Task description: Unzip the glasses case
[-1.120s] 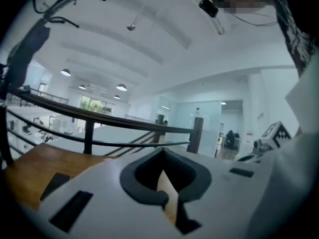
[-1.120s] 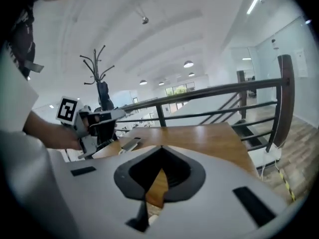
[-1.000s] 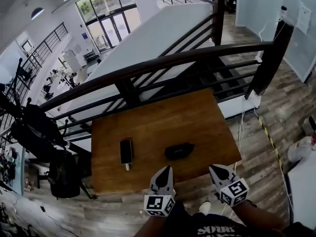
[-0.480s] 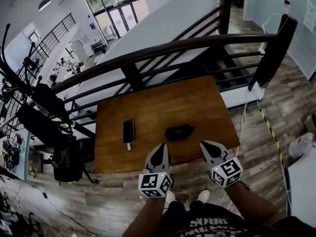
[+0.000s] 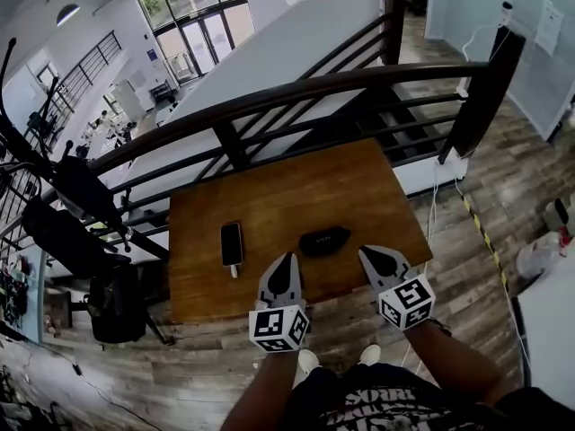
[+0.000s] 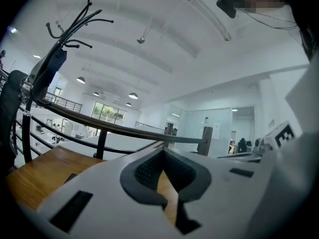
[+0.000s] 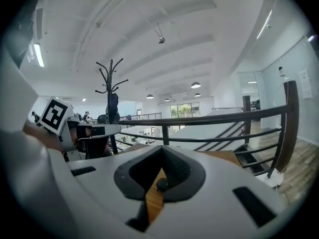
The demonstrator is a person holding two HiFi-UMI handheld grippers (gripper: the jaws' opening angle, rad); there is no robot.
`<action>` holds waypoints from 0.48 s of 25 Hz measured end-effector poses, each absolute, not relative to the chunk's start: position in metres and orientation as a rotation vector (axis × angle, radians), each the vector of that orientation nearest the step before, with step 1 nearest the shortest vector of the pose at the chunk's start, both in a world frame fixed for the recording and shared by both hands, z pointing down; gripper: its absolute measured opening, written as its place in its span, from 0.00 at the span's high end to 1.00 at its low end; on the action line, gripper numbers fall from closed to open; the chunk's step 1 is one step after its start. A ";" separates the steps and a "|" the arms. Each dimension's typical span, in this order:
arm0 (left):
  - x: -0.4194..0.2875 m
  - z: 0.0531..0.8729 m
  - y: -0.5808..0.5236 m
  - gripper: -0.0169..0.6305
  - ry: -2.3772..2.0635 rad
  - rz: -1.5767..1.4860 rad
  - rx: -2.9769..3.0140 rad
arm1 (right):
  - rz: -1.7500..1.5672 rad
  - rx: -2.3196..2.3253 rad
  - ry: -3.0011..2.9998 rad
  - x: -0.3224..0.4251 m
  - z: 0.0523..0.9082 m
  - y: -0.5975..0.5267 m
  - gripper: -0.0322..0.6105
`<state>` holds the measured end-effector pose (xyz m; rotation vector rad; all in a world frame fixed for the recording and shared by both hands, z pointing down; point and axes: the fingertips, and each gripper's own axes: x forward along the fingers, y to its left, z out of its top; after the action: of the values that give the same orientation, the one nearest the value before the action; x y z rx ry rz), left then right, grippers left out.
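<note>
On the wooden table [image 5: 269, 196], toward its near edge, the glasses case [image 5: 324, 240] lies flat and closed, with a phone [image 5: 232, 243] well apart to its left. My left gripper [image 5: 286, 263] hovers over the table's near edge, just short of the case. My right gripper [image 5: 367, 255] sits near the case's right end. Neither touches it. Both have their jaws pressed together with nothing between them.

I can't make out the zip pull, as it's too small, so I judge the main risk is a blind pinch that misses it. If I tug the zip without the other gripper pinning the case, it will likely slide or spin toward the edge or the phone.
</note>
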<state>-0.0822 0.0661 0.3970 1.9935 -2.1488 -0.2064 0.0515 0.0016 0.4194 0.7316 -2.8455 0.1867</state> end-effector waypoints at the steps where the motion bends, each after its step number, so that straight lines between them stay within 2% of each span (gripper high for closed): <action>1: -0.083 0.398 0.067 0.97 -2.141 -0.205 2.002 | 0.192 0.739 -2.839 0.051 0.420 0.002 0.95; 12: -0.088 0.399 0.074 0.97 -2.108 -0.192 2.036 | 0.192 0.725 -2.823 0.040 0.423 0.013 0.95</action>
<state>-0.0880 0.0737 0.3990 2.0358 -2.1080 -0.1922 0.0396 0.0133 0.4225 0.7254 -2.8232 0.1922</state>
